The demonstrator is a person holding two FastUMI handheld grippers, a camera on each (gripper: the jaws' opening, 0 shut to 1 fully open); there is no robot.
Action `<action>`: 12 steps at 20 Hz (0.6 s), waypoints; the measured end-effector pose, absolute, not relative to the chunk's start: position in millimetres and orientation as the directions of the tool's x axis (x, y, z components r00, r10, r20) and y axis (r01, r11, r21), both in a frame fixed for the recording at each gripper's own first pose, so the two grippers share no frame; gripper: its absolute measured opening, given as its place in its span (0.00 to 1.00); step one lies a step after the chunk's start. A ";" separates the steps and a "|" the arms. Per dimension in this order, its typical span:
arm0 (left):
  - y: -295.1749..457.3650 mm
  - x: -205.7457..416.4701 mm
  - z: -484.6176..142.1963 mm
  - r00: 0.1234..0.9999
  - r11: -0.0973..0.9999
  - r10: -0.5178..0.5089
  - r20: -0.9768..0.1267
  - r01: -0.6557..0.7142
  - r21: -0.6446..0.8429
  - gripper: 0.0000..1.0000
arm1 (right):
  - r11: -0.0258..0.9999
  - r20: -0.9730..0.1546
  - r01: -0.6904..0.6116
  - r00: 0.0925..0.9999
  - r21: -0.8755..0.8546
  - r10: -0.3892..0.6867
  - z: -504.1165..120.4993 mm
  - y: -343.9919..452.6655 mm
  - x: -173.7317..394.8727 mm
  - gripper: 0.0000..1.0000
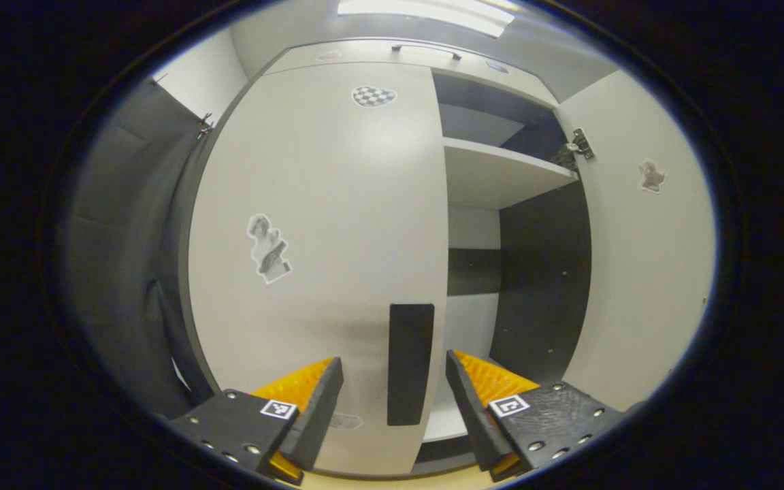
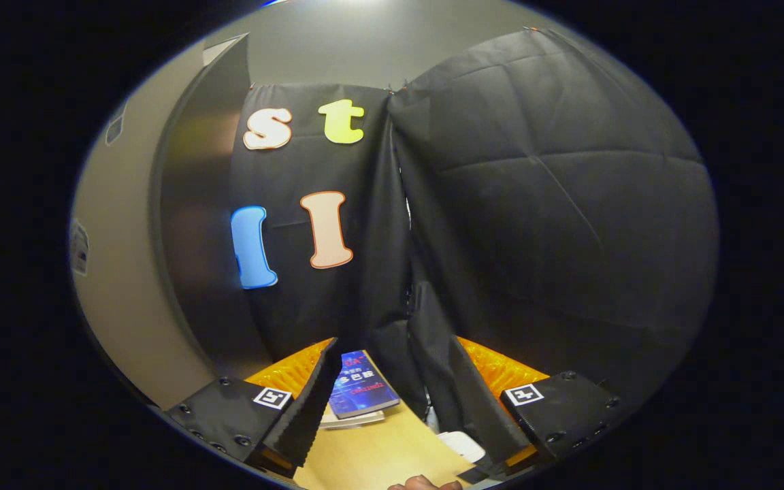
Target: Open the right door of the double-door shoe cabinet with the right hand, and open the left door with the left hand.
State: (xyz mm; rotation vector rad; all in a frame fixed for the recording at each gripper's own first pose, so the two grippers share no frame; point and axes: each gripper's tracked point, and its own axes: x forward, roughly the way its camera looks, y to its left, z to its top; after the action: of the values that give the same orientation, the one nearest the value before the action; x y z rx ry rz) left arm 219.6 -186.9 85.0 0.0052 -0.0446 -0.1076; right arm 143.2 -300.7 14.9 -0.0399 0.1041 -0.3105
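Note:
In the left gripper view the white shoe cabinet's left door (image 1: 324, 265) stands closed, with a dark upright handle (image 1: 410, 362) near its right edge. The right door (image 1: 644, 258) is swung wide open, showing a white shelf (image 1: 501, 170) and a dark interior. My left gripper (image 1: 395, 395) is open, and the handle stands between its two fingers without either touching it. In the right gripper view my right gripper (image 2: 392, 398) is open with nothing between its fingers, facing the black cloth wall (image 2: 542, 204). The open door's edge (image 2: 194, 224) rises at the left.
A blue book (image 2: 359, 395) on a thin white stack lies on the wooden table (image 2: 378, 456) under the right gripper. A small white object (image 2: 463, 446) sits near the right finger. A person's fingertip (image 2: 422, 483) shows at the bottom edge.

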 end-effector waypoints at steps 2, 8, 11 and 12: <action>-194.9 228.0 77.3 0.994 0.994 -0.109 0.016 0.109 -0.001 0.49 | 0.958 -0.087 0.278 0.955 -0.073 -0.283 12.1 -298.4 148.4 0.98; -194.2 236.2 66.9 0.999 0.999 -0.039 -0.019 0.038 -0.037 0.30 | 0.974 -0.097 0.224 0.970 -0.017 -0.224 11.6 -295.5 155.1 0.98; -194.5 236.9 65.5 0.999 1.000 -0.010 -0.030 0.009 -0.009 0.24 | 0.974 -0.085 0.225 0.971 -0.005 -0.224 16.8 -295.1 151.4 0.98; -194.1 236.7 65.3 1.000 1.000 -0.006 -0.028 0.006 -0.016 0.20 | 0.976 -0.078 0.218 0.973 -0.008 -0.218 16.0 -293.6 152.3 0.98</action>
State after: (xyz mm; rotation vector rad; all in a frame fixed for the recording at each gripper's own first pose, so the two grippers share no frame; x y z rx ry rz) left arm 236.7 -194.1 65.3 -0.0157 0.0282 -0.0059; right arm 152.3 -293.6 16.0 0.0008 0.0788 -0.2195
